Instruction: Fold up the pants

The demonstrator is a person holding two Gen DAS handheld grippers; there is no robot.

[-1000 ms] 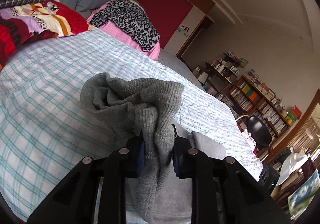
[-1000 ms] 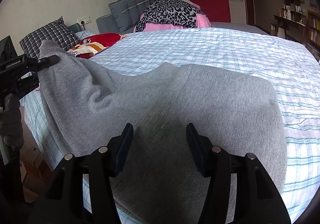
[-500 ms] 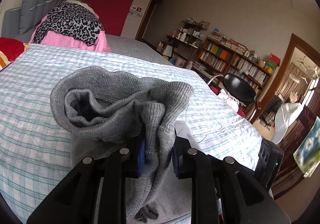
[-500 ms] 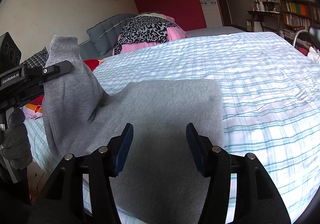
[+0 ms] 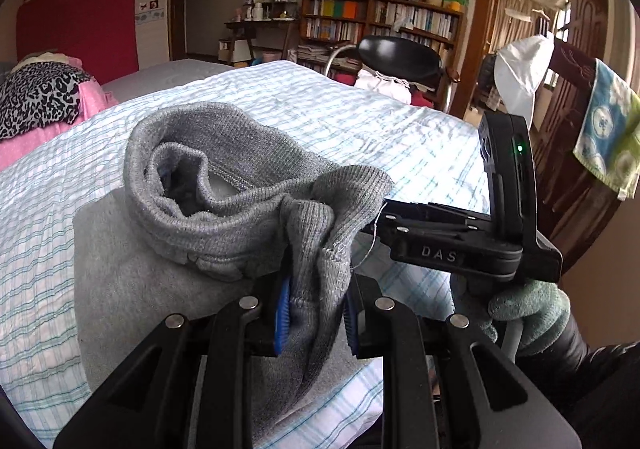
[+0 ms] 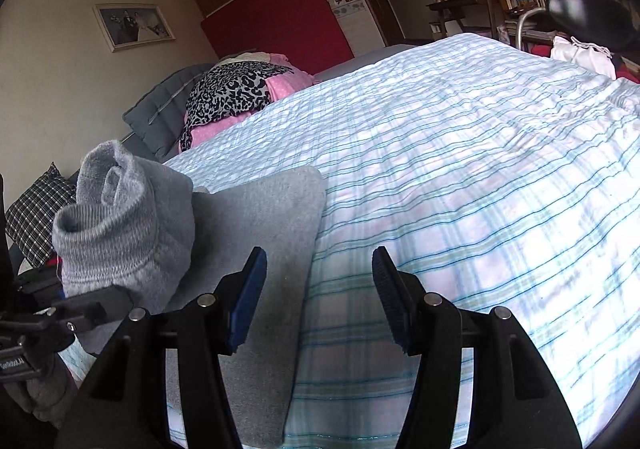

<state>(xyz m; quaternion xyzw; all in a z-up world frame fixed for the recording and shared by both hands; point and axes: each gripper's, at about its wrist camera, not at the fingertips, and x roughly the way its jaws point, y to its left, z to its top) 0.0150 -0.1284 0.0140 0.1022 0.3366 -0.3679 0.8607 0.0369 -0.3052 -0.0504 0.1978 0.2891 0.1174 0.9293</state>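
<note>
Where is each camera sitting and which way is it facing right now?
Left wrist: behind the left hand-held gripper, shut on the grey pants; faces the bookshelf; the gloved right hand shows.
Right wrist: behind the open right hand-held gripper; faces the headboard across the bed.
Shared: pants, bed, leopard-print cloth, each other's gripper.

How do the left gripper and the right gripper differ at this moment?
The left gripper is shut on the grey pants, holding the ribbed cuffs up; the right gripper is open and holds nothing. The left is over the pants; the right straddles their edge and the plaid bedsheet. Both have black fingers with blue pads.
</note>
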